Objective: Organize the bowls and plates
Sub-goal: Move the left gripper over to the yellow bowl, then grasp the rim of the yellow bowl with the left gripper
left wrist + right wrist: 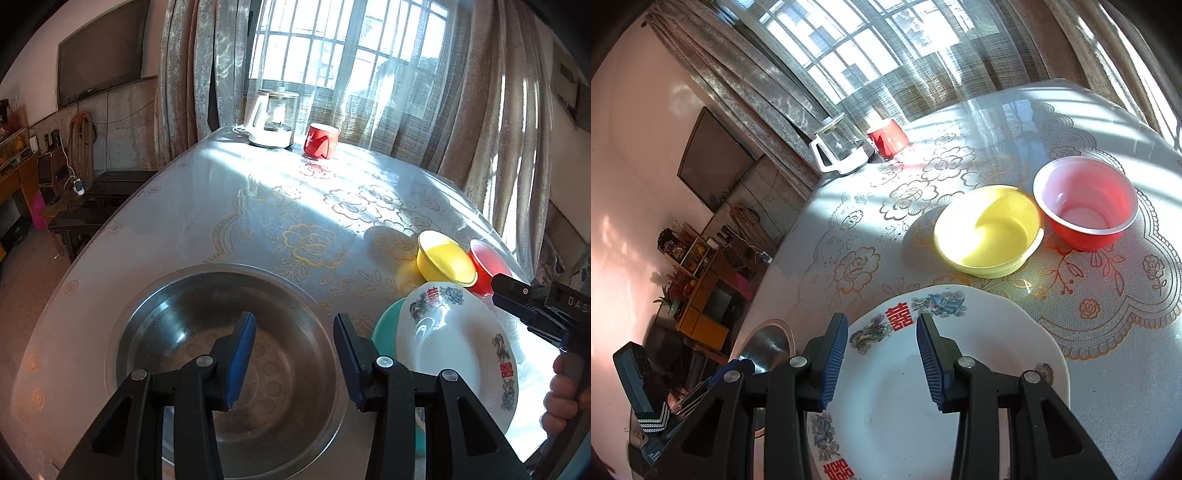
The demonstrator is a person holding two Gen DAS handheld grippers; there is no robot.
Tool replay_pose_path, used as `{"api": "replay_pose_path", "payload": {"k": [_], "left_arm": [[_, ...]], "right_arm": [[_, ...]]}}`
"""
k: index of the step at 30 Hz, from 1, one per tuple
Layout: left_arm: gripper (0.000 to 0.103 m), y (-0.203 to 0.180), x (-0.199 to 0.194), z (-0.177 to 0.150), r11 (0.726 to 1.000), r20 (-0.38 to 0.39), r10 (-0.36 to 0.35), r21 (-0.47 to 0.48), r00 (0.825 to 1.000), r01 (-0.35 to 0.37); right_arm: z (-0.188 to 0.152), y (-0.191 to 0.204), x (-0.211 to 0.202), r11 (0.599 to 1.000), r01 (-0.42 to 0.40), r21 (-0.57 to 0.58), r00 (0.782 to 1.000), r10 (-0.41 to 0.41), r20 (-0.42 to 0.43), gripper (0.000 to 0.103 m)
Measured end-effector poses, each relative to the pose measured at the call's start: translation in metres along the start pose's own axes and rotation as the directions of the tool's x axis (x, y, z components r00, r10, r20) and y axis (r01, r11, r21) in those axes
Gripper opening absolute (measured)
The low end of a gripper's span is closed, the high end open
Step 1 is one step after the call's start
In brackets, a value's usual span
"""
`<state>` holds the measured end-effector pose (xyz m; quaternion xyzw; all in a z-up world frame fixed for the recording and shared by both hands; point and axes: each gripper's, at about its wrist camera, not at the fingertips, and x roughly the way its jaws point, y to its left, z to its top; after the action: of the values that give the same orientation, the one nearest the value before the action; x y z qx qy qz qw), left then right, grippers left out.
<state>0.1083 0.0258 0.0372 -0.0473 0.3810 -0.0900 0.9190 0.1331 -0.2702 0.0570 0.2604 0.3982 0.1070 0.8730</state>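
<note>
Looks like the approach step, nothing picked up yet. The left claw (293, 360) hangs open and empty right over the steel basin (221, 354). The right claw (882, 363) is open too, empty, hovering just above the white plate (979, 387) with red characters. A teal plate (384, 325) peeks out from under that plate. Beyond the right claw sit the yellow bowl (990, 230) and the red bowl (1086, 201), side by side on the worktop (1108, 369). Next move probably calls for dropping a claw onto a rim and pinching it.
</note>
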Motion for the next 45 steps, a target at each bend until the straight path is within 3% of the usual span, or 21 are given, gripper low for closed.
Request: {"api": "replay_pose_path", "payload": {"k": [8, 13, 17, 23, 30, 33, 35, 38, 42, 45], "left_arm": [[0.045, -0.054, 0.023, 0.021, 0.992, -0.012, -0.084, 0.091, 0.996, 0.085], [0.045, -0.075, 0.051, 0.038, 0.991, -0.083, -0.118, 0.057, 0.99, 0.123], [0.044, -0.089, 0.07, 0.052, 0.983, -0.108, -0.178, 0.031, 0.978, 0.182], [0.04, -0.114, 0.1, 0.071, 0.976, -0.138, -0.205, 0.046, 0.969, 0.213], [0.039, -0.132, 0.144, 0.081, 0.973, -0.216, -0.221, 0.019, 0.951, 0.23], [0.034, -0.14, 0.161, 0.079, 0.966, -0.259, -0.246, 0.01, 0.934, 0.258], [0.017, -0.146, 0.169, 0.076, 0.965, -0.277, -0.246, 0.024, 0.929, 0.263], [0.015, -0.152, 0.169, 0.072, 0.968, -0.258, -0.222, 0.059, 0.94, 0.245], [0.015, -0.146, 0.166, 0.069, 0.965, -0.25, -0.239, 0.05, 0.938, 0.259], [0.015, -0.142, 0.157, 0.071, 0.967, -0.227, -0.231, 0.052, 0.946, 0.248]], "right_arm": [[0.018, -0.059, -0.008, 0.989, 0.075, 0.128, 0.996, -0.08, 0.03, 0.03], [0.026, -0.081, 0.003, 0.978, 0.094, 0.184, 0.995, -0.097, 0.01, 0.027], [0.033, -0.089, 0.017, 0.971, 0.108, 0.215, 0.994, -0.108, -0.015, 0.027], [0.043, -0.092, 0.032, 0.964, 0.119, 0.236, 0.993, -0.117, -0.026, 0.027], [0.049, -0.101, 0.045, 0.957, 0.147, 0.251, 0.989, -0.136, -0.06, 0.018], [0.048, -0.104, 0.049, 0.959, 0.147, 0.241, 0.989, -0.133, -0.07, 0.016], [0.049, -0.101, 0.05, 0.963, 0.155, 0.218, 0.987, -0.143, -0.073, 0.016], [0.051, -0.097, 0.052, 0.969, 0.162, 0.187, 0.986, -0.151, -0.075, 0.015], [0.053, -0.097, 0.051, 0.97, 0.165, 0.179, 0.985, -0.155, -0.073, 0.014], [0.053, -0.093, 0.05, 0.974, 0.146, 0.174, 0.988, -0.137, -0.067, 0.014]]}}
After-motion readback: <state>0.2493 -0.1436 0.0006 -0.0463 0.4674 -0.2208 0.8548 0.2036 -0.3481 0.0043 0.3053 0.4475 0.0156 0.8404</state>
